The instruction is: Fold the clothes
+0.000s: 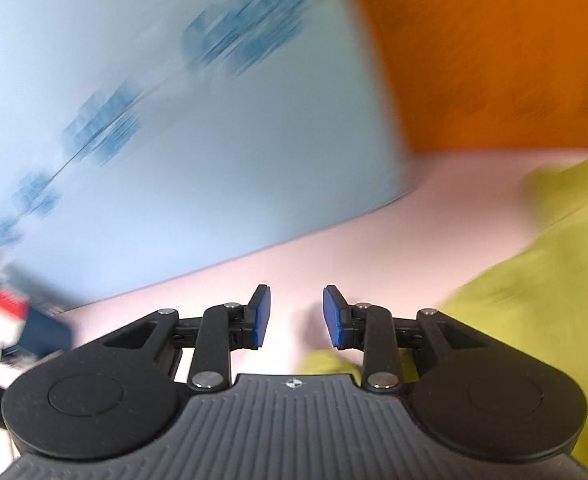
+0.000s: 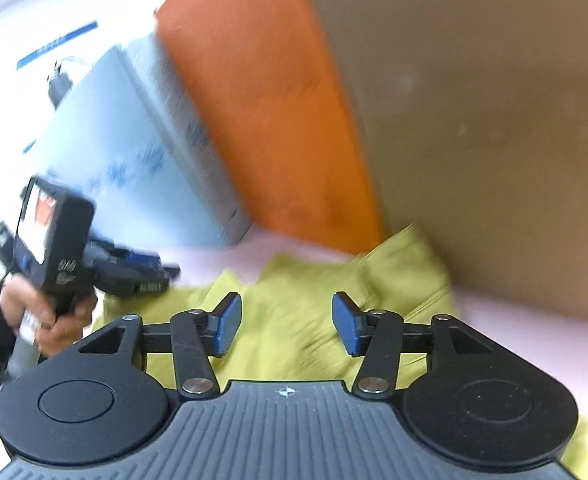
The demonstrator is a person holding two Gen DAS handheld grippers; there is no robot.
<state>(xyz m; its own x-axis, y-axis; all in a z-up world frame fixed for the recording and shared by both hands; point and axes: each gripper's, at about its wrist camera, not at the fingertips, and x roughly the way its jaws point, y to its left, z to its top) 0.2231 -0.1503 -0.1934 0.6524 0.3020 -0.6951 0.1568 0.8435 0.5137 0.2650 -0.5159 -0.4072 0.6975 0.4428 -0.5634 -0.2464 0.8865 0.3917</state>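
A yellow-green garment [image 2: 294, 300] lies rumpled on a pale pink surface [image 2: 534, 320]. In the right wrist view my right gripper [image 2: 287, 322] hovers over the cloth, jaws open, nothing between the blue pads [image 2: 227, 324]. In the left wrist view my left gripper [image 1: 296, 316] is open too, over bare pink surface [image 1: 334, 248]; the garment [image 1: 534, 280] lies to its right and reaches under the right finger. The left gripper [image 2: 166, 272], held by a hand [image 2: 54, 320], also shows at the garment's left edge in the right wrist view. Both views are blurred.
A light blue box [image 1: 174, 120] with blue print stands at the back left, an orange panel [image 2: 270, 120] beside it and a brown cardboard wall [image 2: 474, 120] on the right. These three close off the far side of the pink surface.
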